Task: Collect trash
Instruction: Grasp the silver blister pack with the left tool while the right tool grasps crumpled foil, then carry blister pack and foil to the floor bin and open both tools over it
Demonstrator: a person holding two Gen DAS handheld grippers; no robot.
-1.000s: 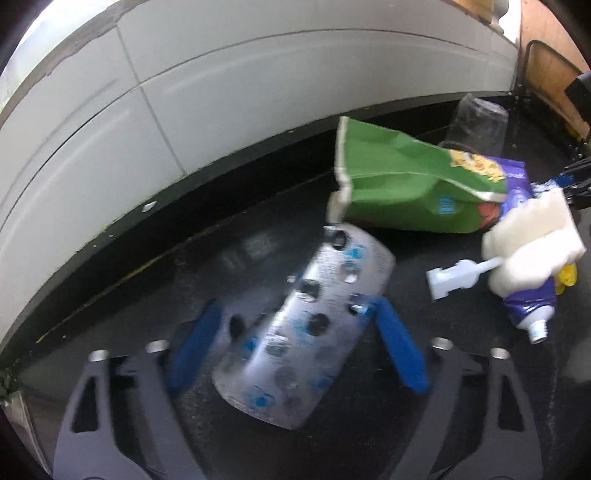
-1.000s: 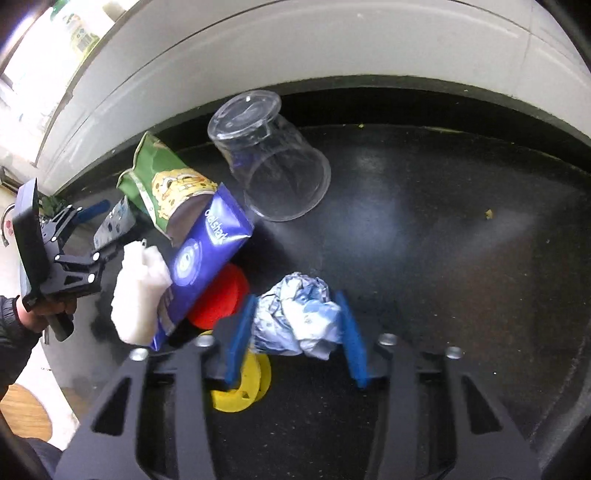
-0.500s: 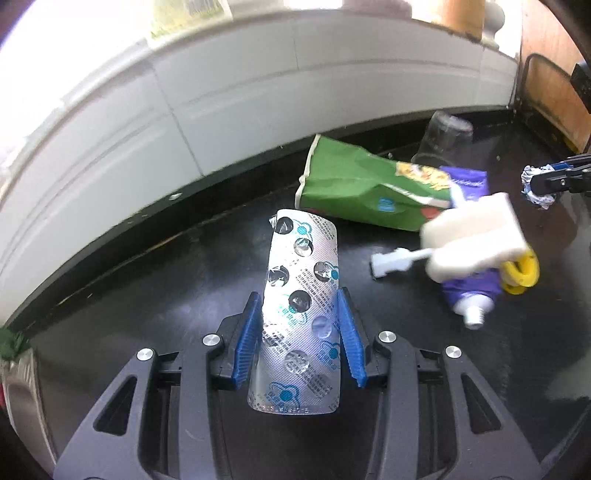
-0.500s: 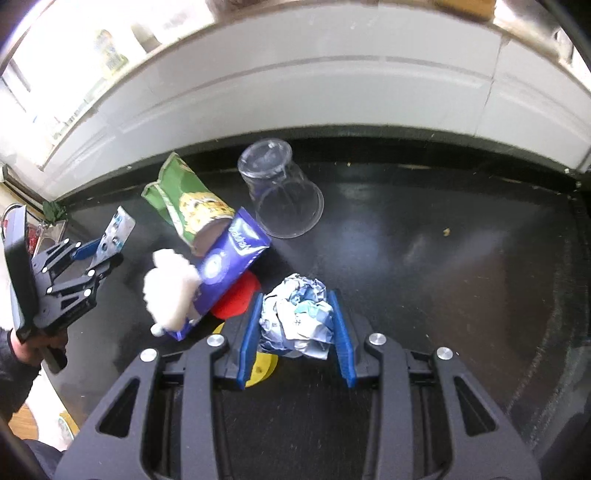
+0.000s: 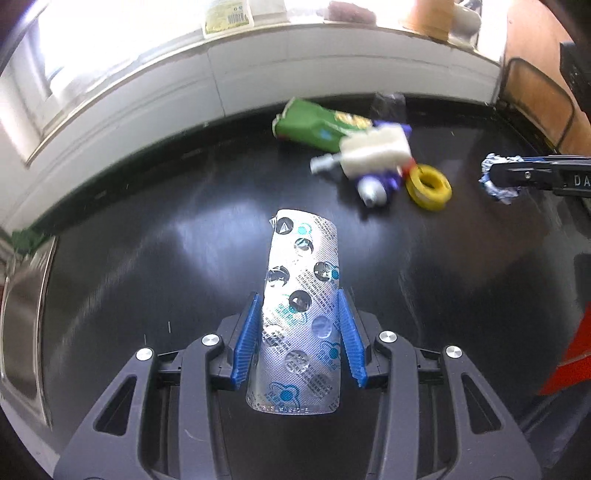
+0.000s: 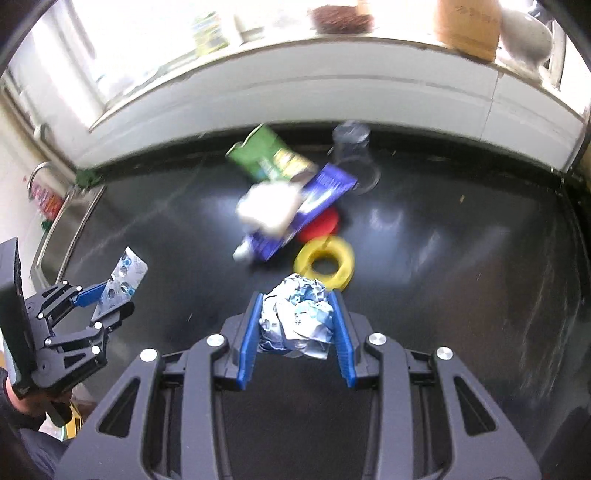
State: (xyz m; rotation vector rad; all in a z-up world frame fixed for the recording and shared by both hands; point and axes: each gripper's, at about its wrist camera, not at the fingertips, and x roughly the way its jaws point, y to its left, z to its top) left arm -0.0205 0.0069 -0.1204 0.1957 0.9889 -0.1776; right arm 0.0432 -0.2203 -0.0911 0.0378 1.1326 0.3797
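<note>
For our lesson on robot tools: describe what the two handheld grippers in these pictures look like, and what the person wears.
Both the left gripper and the right gripper have black, cut-out frames with silver screws and two blue ribbed pads. White lettering marks the right one's side. No cables show. A dark sleeve covers the left wrist.

You're working in a home kitchen: a glossy black countertop [image 6: 461,258] runs under a white-tiled wall [image 6: 332,99], a stainless steel sink [image 6: 62,236] with a curved tap sits at its left end, and jars crowd the bright windowsill [image 5: 225,16].
</note>
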